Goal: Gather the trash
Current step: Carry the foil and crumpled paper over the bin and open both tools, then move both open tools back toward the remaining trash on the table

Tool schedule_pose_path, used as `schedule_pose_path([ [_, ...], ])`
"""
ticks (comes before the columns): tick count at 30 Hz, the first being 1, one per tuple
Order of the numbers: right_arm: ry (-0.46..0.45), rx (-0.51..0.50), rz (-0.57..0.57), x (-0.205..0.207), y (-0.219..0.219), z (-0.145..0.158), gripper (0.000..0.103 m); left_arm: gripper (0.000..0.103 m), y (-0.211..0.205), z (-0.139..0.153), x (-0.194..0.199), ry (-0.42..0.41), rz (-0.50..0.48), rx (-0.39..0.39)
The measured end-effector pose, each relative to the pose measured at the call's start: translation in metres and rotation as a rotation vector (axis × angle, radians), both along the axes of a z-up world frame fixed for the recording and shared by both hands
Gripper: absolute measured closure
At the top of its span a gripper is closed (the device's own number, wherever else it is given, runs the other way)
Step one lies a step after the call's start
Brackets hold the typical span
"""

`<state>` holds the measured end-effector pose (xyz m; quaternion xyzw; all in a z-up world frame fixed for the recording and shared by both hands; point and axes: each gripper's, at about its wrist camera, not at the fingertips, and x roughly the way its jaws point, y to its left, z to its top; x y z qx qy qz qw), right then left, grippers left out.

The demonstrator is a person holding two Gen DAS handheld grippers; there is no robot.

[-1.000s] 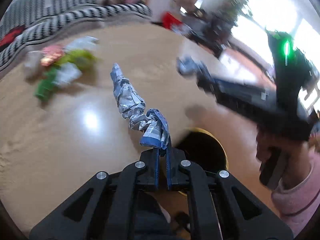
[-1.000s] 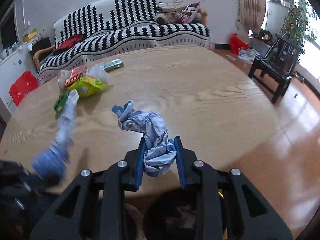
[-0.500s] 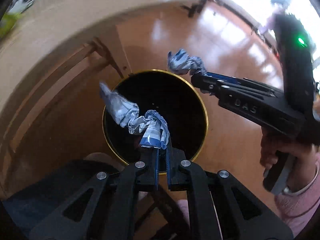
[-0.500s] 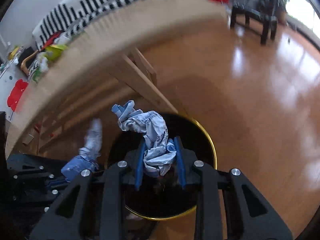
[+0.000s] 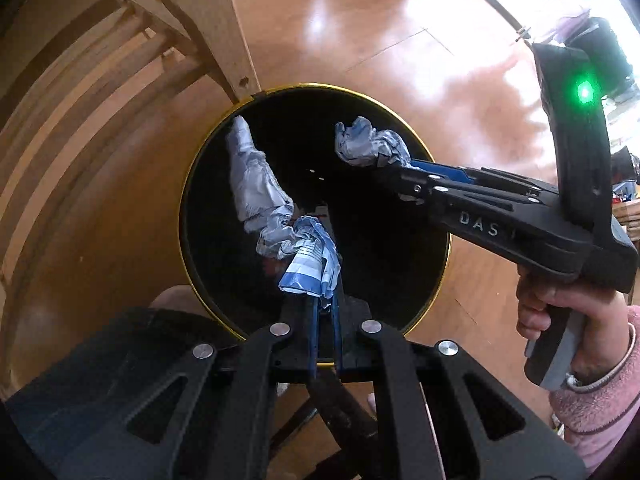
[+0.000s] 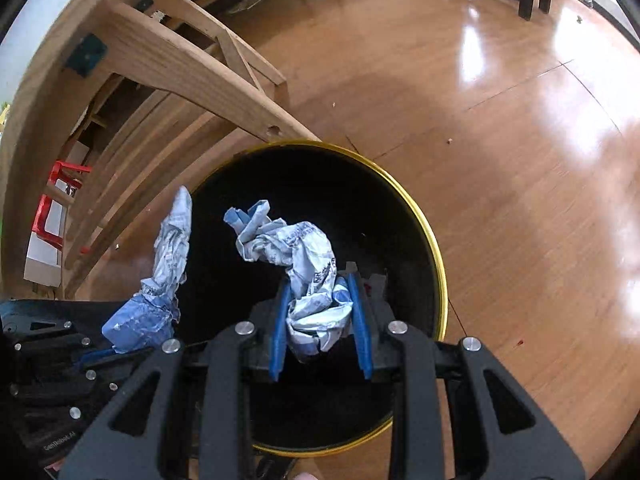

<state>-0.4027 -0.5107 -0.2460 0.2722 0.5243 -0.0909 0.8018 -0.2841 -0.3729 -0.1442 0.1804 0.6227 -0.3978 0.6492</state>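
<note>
Crumpled printed paper wad (image 6: 310, 280), glossy wooden floor (image 6: 520, 160), black bin (image 6: 434, 240) with shiny gold rim

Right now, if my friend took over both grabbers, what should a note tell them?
Left gripper: shut on the long twisted wrapper, held over the bin.
Right gripper: shut on the crumpled wrapper, also over the bin.
The black bin with the gold rim stands on the wooden floor beside the table leg, right under both grippers.
Done: both pieces carried to the bin.
Left: open each gripper so the wrappers drop in. I cannot see from here whether more trash remains.
</note>
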Motion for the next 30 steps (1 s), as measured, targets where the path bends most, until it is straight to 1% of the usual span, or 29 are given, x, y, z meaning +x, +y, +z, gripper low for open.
schedule_pose_path([
  [6, 0.013, 0.021, 0.002, 0.006, -0.006, -0.004, 0.075, 0.098, -0.009, -0.007, -0.005, 0.006, -0.044, 0.010],
  [10, 0.015, 0.027, -0.002, 0.006, -0.006, -0.006, 0.075, 0.098, -0.006, -0.002, -0.012, 0.005, -0.046, 0.012],
  [13, 0.004, 0.029, -0.001, 0.008, -0.006, -0.003, 0.075, 0.098, -0.008, -0.006, -0.007, 0.009, -0.036, 0.010],
  [14, -0.007, 0.030, -0.004, 0.008, -0.006, -0.002, 0.073, 0.098, -0.007, -0.005, -0.007, 0.010, -0.032, 0.006],
  [15, -0.031, 0.044, -0.019, 0.006, -0.008, 0.002, 0.069, 0.097, -0.006, -0.005, -0.006, 0.015, -0.023, -0.001],
  [16, -0.047, 0.066, -0.036, 0.004, -0.011, 0.004, 0.046, 0.093, -0.004, -0.004, -0.005, 0.032, -0.004, -0.017],
  [17, -0.066, 0.088, -0.070, 0.001, -0.014, 0.009, 0.018, 0.072, -0.001, -0.003, -0.003, 0.050, 0.021, -0.021],
  [18, -0.074, 0.095, -0.092, -0.002, -0.017, 0.013, 0.013, 0.052, 0.001, -0.003, -0.001, 0.065, 0.061, -0.031],
  [19, -0.086, 0.105, -0.105, -0.004, -0.019, 0.018, 0.012, 0.011, 0.004, -0.001, 0.000, 0.062, 0.087, -0.045],
  [20, -0.106, 0.098, -0.123, -0.008, -0.023, 0.026, 0.012, 0.006, 0.007, 0.004, 0.001, 0.041, 0.121, -0.071],
  [21, -0.131, 0.061, -0.155, -0.013, -0.027, 0.038, 0.012, 0.006, 0.011, 0.012, 0.000, 0.022, 0.145, -0.107],
  [22, -0.157, 0.024, -0.185, -0.019, -0.030, 0.049, 0.012, 0.006, 0.012, 0.018, -0.002, 0.026, 0.139, -0.130],
  [24, -0.191, -0.058, -0.252, -0.029, -0.038, 0.072, 0.011, 0.006, 0.013, 0.031, -0.009, 0.030, 0.110, -0.180],
  [26, -0.238, -0.187, -0.326, -0.039, -0.044, 0.103, 0.008, 0.006, 0.016, 0.056, -0.022, 0.003, 0.058, -0.256],
  [27, -0.257, -0.236, -0.346, -0.042, -0.044, 0.115, 0.007, 0.006, 0.017, 0.071, -0.028, -0.021, 0.031, -0.298],
  [28, -0.274, -0.286, -0.365, -0.044, -0.043, 0.128, 0.007, 0.006, 0.021, 0.093, -0.033, -0.070, 0.000, -0.344],
  [29, -0.301, -0.340, -0.380, -0.043, -0.040, 0.145, 0.007, 0.006, 0.025, 0.113, -0.034, -0.126, -0.016, -0.371],
  [30, -0.320, -0.364, -0.382, -0.040, -0.038, 0.155, 0.007, 0.006, 0.033, 0.139, -0.031, -0.203, -0.022, -0.396],
])
